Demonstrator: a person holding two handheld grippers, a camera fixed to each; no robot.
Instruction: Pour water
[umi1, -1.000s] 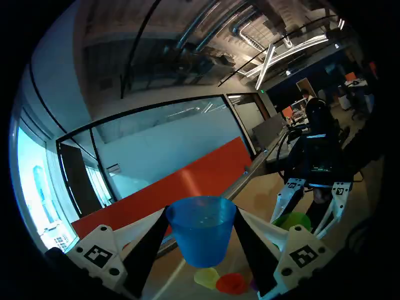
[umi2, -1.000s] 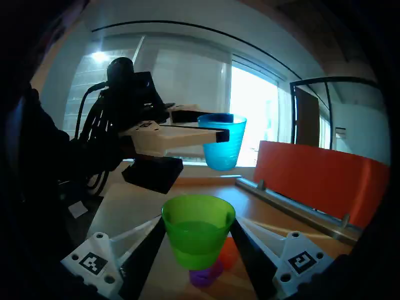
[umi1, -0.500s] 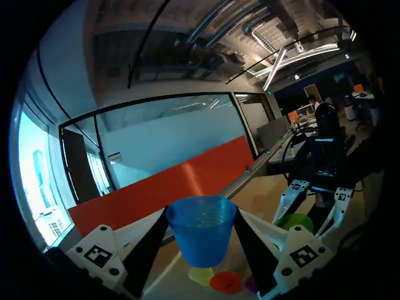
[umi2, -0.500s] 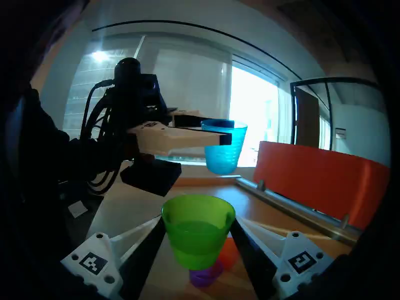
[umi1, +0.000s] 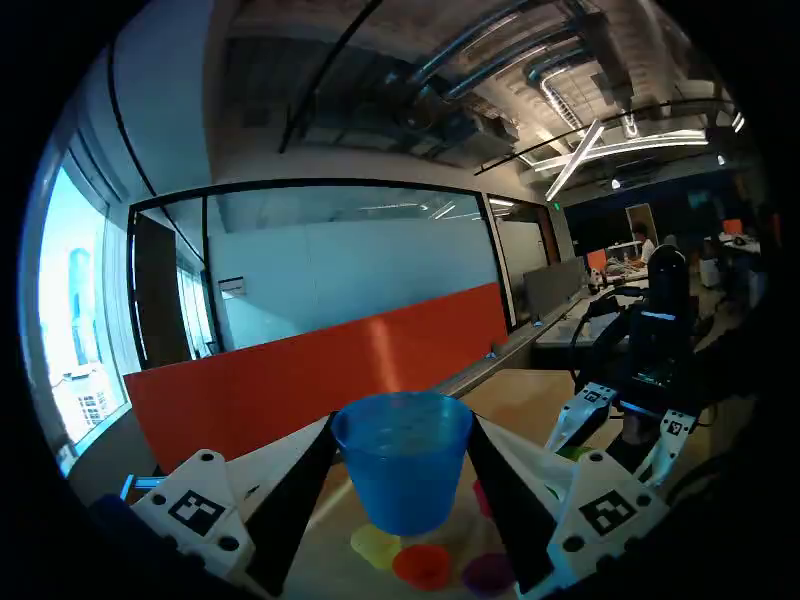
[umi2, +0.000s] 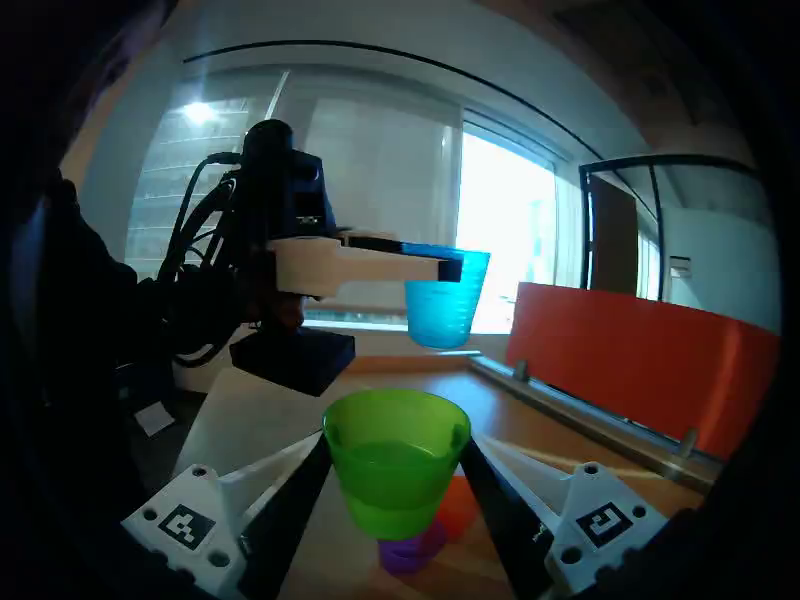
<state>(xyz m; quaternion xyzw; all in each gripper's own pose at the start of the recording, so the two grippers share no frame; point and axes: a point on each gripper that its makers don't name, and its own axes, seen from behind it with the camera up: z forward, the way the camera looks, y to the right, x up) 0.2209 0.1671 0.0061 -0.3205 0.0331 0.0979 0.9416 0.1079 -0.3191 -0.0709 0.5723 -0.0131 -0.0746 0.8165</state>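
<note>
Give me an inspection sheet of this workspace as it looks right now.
Surface: table, wooden top.
Job's things: blue cup, upright, contents unclear; green cup, upright, seemingly partly filled.
Clutter: yellow cup, red cup, purple cup, all small, on the table.
Grippers: left gripper shut on blue cup; right gripper shut on green cup.
Cables: black cables behind the left gripper.
Surroundings: orange panel, window, ceiling pipes.

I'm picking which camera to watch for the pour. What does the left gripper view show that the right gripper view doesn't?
Left gripper view adds the yellow cup and ceiling pipes. Right gripper view adds liquid inside the green cup and a bright window. Both share the blue cup, upright in the left gripper, and the orange partition.
</note>
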